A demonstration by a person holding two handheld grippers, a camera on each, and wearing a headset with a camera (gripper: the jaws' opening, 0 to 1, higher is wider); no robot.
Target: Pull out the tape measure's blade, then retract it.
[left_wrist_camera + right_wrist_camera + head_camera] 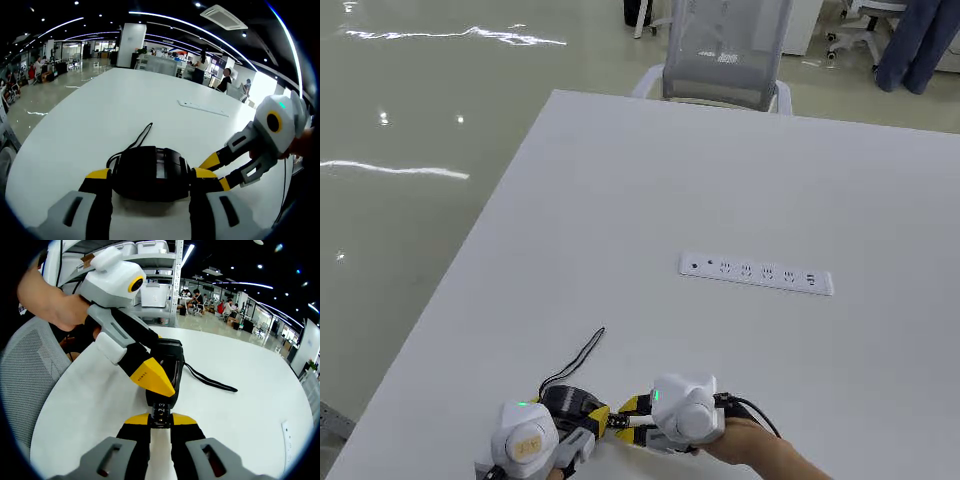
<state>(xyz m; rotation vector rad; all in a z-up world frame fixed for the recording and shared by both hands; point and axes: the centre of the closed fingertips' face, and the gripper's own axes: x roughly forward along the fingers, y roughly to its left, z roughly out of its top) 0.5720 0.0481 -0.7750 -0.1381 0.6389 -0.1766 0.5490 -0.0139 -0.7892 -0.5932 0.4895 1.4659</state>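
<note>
White table top (670, 180) carries everything here, one table, with one grey mesh chair (725, 50) at its far edge. What may be a second mesh backrest (25, 380) sits close in at the fisheye edge of the right gripper view. One white power strip (756, 273) lies well apart from the work, toward the middle of the table. There are two grippers, both at the near edge. The left gripper (151, 176) has its yellow-tipped jaws pressed against either side of the single black tape measure (570, 403), holding the case down on the table. The right gripper (161, 420) has its jaws closed together on the tip of the one blade (161, 410), right at the mouth of the case, where a few printed digits show. One thin black strap (575, 358) trails from the case across the table, away from the person. As for progress, both holds are made, but only a short stub of blade is out, so the pull looks barely begun. Nearly the whole draw is left to do, and all of the retraction.
</note>
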